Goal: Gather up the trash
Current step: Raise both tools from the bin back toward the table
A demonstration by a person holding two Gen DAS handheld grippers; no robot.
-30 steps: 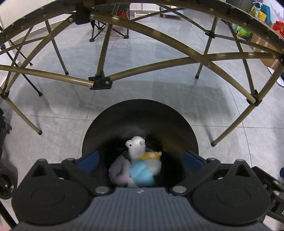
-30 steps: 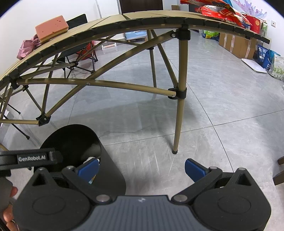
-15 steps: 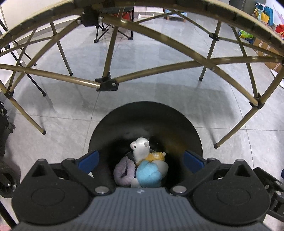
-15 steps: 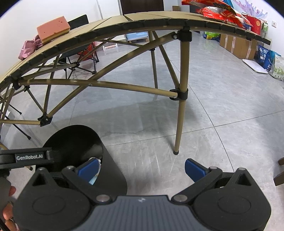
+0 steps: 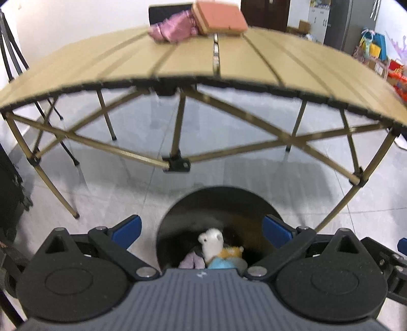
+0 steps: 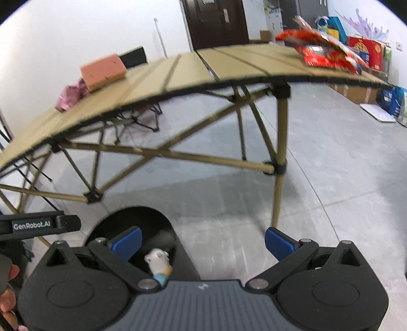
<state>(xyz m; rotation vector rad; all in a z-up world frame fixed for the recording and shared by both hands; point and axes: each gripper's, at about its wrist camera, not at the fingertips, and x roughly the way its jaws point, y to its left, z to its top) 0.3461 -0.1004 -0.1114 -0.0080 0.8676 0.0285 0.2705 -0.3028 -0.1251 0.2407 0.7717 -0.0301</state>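
Both the left gripper [image 5: 201, 229] and right gripper [image 6: 203, 238] hang empty with jaws spread above the round black bin [image 5: 221, 201], which already holds a small white plush toy [image 5: 211, 240]. At twelve o'clock on the slatted tan folding table [image 5: 178, 61] wait a pink sponge block [image 5: 218, 16] and crumpled pink wrapper [image 5: 173, 31]; red snack packaging [image 6: 323, 52] lies at two o'clock, presumably next.

Grey tile floor [image 6: 330, 157], white wall [image 6: 76, 33], dark door [image 6: 216, 23].
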